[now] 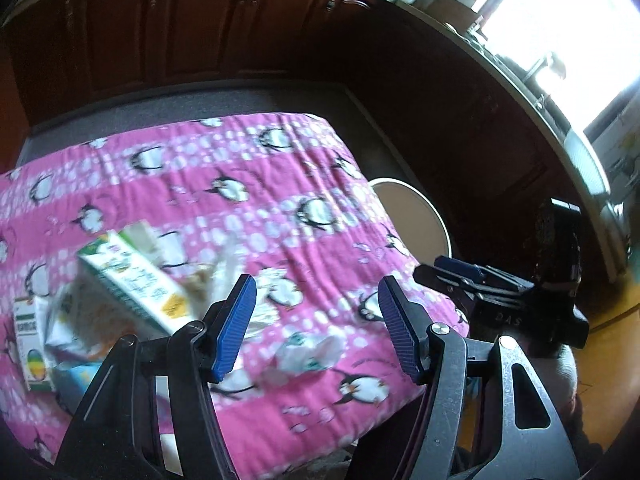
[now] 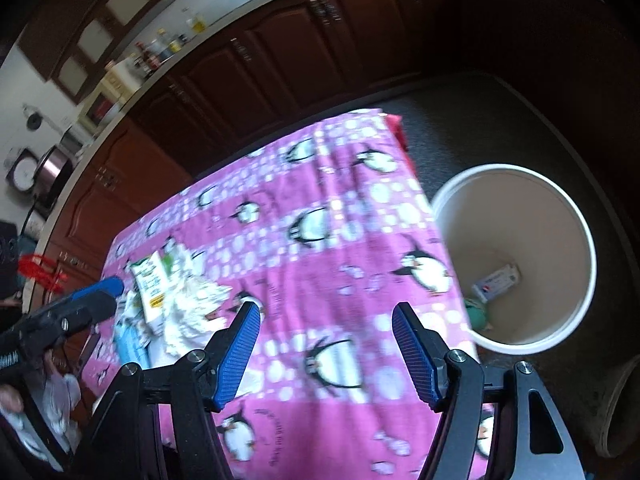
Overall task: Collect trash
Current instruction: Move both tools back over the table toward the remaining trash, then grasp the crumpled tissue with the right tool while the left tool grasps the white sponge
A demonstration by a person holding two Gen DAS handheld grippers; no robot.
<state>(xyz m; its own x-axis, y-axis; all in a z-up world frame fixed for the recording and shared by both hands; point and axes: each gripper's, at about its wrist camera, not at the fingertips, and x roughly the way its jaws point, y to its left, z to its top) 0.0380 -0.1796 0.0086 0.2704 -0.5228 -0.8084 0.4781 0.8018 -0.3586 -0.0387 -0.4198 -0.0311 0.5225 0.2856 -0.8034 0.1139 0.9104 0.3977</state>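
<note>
A: Far left of the pink penguin blanket [image 1: 280, 208]: a heap of trash, blurred. Small white-and-green box [image 1: 30, 340] at the edge, long green-and-white carton [image 1: 136, 284] slanting across crumpled white paper [image 1: 224, 272], more crumpled wrapping [image 1: 308, 354] nearer the middle.

B: Left gripper [image 1: 316, 320]?

A: Jaws spread, nothing between the blue pads, only blanket beneath. Clear of the heap, just to its right.

B: Further right?

A: White bucket [image 1: 416, 208], mostly hidden behind the blanket's edge. Then the right gripper [image 1: 448, 268], seen side-on over that edge.

B: From the right wrist view?

A: Same heap, now at the left: carton [image 2: 150, 284], crumpled paper [image 2: 192, 312], a pale blue packet [image 2: 130, 344] beside them. Right gripper [image 2: 326, 352] also parted and empty, over bare blanket [image 2: 340, 240]. Bucket [image 2: 576, 216] fully open to view here, on the dark floor just past the blanket's right edge, with a small white box [image 2: 496, 282] and something green [image 2: 478, 314] at its bottom. Not visible from the left wrist.
</note>
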